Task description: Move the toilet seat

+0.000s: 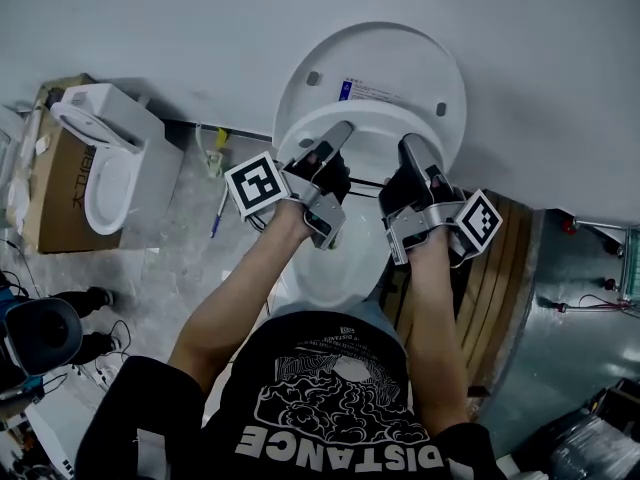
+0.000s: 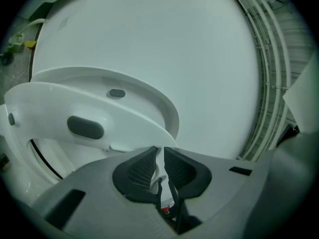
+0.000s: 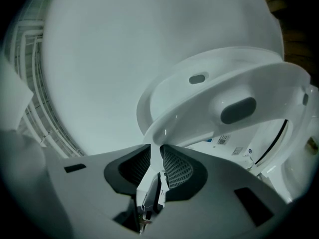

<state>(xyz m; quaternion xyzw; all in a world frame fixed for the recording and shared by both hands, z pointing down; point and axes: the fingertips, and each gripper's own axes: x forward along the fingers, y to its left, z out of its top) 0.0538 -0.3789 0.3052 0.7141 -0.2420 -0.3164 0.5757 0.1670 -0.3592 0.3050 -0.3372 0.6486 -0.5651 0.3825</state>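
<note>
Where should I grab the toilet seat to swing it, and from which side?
Take the toilet seat by its front rim, coming from the front, opposite the raised lid: the ring is thin there and stands clear of the bowl. The left tongs and right tongs pinch that edge, either side of centre.

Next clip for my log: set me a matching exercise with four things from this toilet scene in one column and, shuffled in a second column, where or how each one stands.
Things:
1. toilet seat
2. toilet lid
3. second toilet
4. wooden slats

Places or states:
A. at the head view's left, by a cardboard box
B. brown, at the right of the bowl
C. raised behind the seat, towards the wall
D. rim pinched by the left gripper and the right gripper

Pairs: 1-D, 2-C, 3-A, 4-B.
</note>
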